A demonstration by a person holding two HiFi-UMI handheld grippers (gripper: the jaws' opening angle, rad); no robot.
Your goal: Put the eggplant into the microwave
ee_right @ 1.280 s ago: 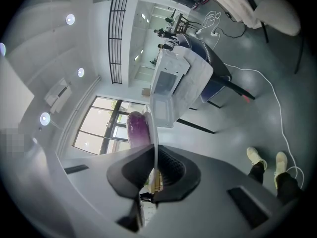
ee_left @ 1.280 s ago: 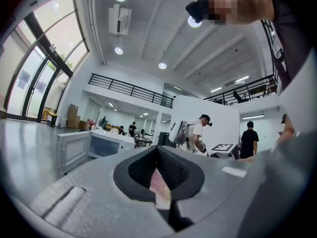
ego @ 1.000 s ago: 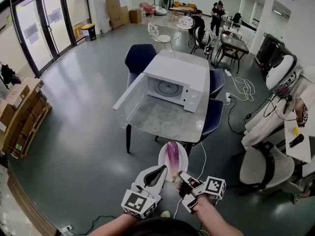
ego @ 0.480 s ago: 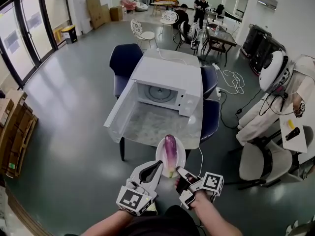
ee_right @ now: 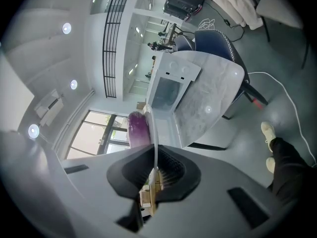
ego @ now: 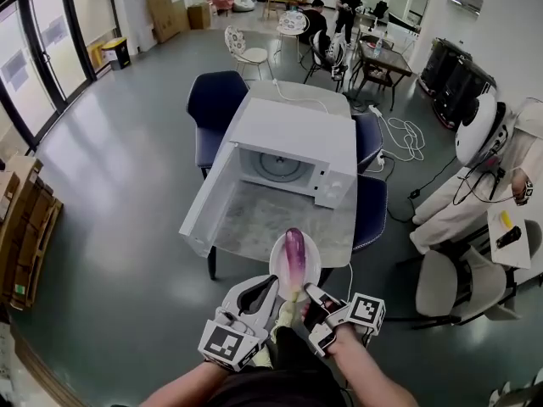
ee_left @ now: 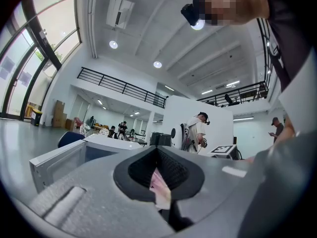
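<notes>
A purple eggplant (ego: 294, 250) lies on a white plate (ego: 277, 266) that hangs at the near edge of the marble table (ego: 254, 219). My left gripper (ego: 269, 289) holds the plate's near-left rim, a pale edge showing between its pads (ee_left: 157, 178). My right gripper (ego: 313, 296) is shut on the near-right rim; in its own view the thin plate (ee_right: 153, 133) runs between the jaws (ee_right: 155, 165), with the eggplant (ee_right: 139, 128) beside it. The white microwave (ego: 293, 127) stands on the table beyond, its door (ego: 206, 195) swung open to the left and the turntable visible inside.
Dark blue chairs (ego: 214, 100) surround the table. A person in white (ego: 479, 172) sits at the right beside a white chair (ego: 450, 282). Cables (ego: 405, 134) trail on the floor behind. Cardboard boxes (ego: 25, 219) are stacked at the left. My shoes (ee_right: 270, 145) show below.
Both grippers have carried the plate with the eggplant forward; the table and open microwave are nearer, and the plate now overlaps the table's near edge.
</notes>
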